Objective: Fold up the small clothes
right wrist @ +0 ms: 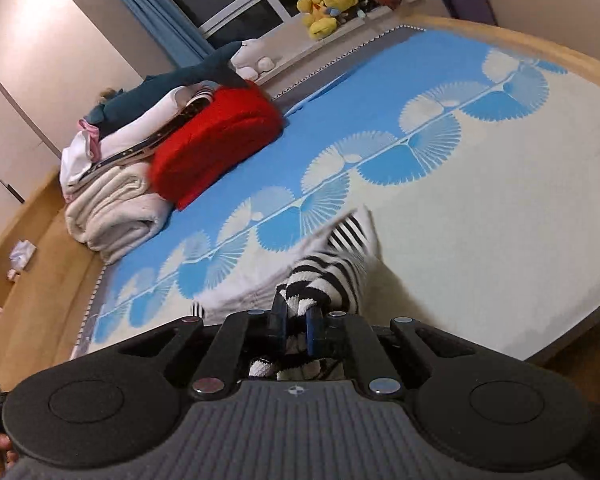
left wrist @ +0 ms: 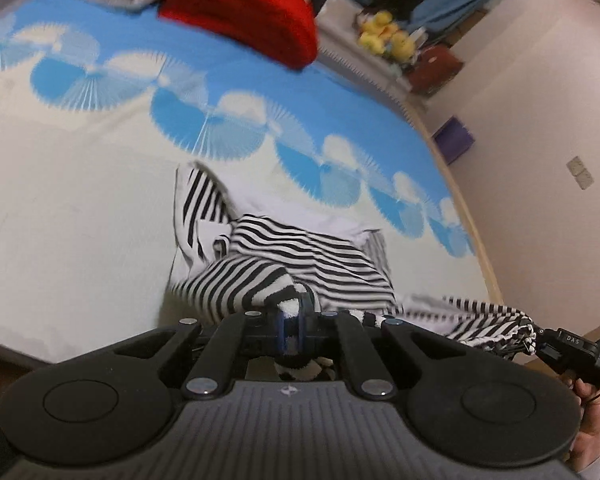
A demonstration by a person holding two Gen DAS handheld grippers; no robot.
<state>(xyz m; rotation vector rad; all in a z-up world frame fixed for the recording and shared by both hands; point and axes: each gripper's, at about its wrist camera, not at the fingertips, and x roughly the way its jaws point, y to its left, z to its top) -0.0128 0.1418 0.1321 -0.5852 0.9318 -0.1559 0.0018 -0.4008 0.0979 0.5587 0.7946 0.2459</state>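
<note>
Striped cloth, a black-and-white garment [left wrist: 300,252], is pinched at two places: the left gripper [left wrist: 294,320] has its jaws closed tight on a bunched fold of it, and the right gripper [right wrist: 298,312] is clamped on another bunch of the same garment [right wrist: 332,264]. From the left gripper the fabric stretches forward and down onto the bedspread [left wrist: 80,208], part of it raised off the surface and a white inner side showing beyond the stripes; a taut striped edge runs off to that gripper's right, to where the other gripper [left wrist: 572,350] pinches it, a hand [left wrist: 590,400] just behind. Both grippers tilt downward toward the bed, looking over the cloth hanging ahead of their fingers. Ahead of the right gripper, a sleeve end points away over the blue fan pattern. Well beyond, forward and left of the right gripper, lie a red folded blanket [right wrist: 216,140] and cream towels [right wrist: 112,208], with a plush shark [right wrist: 172,84] on the stack. Yellow soft toys [right wrist: 328,8] sit on the ledge farther off.
</note>
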